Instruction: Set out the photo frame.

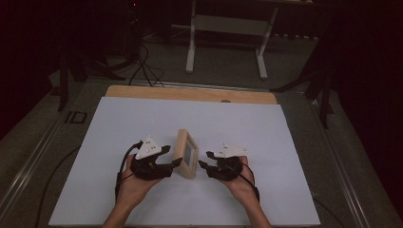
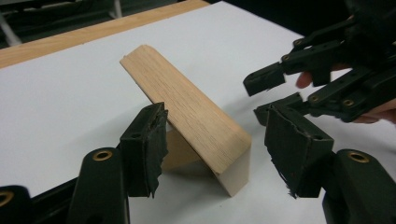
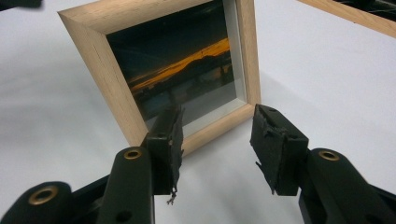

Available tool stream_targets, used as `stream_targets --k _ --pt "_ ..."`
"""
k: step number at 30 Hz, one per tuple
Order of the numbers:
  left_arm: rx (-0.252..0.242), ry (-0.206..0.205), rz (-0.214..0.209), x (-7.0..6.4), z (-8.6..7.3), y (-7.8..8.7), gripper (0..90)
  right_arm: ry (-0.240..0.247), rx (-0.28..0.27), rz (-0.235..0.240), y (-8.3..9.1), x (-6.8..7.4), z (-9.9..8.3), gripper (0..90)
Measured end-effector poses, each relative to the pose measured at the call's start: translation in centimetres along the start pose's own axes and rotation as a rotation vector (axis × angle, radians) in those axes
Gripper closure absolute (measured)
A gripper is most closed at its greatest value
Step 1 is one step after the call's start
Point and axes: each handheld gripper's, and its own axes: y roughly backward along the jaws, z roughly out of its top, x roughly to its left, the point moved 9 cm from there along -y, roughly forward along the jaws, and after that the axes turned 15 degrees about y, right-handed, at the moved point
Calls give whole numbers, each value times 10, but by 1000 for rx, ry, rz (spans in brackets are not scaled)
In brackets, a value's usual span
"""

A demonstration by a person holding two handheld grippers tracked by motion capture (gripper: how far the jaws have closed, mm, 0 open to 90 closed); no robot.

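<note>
Currently, I hold both grippers at the near-middle of the white table [image 1: 119,123], one on each side of the wooden picture frame [image 1: 186,153]. The frame stands tilted on the surface, its glazed sunset photo [image 3: 187,74] facing the right gripper [image 1: 207,159]. My left gripper [image 1: 172,156] sits just beside the frame's back, jaws wide apart, gripping nothing. My right gripper is likewise wide open, near the frame's front, not touching it.

1 high camera overlooks the table; 2 close tool cameras face the picture frame [image 1: 186,153] oppositely.
</note>
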Motion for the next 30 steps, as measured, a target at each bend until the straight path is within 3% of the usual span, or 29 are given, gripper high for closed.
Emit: stream_targets --k 11,19,30 --pt "23 -7 30 -6 -6 -17 329 0 3 2 -1 0 -1 535" --pt "34 28 75 0 -10 -26 324 -5 -3 -3 1 -2 -1 536" --pt "55 50 80 2 -14 -35 340 -12 -8 -4 3 -3 0 537"
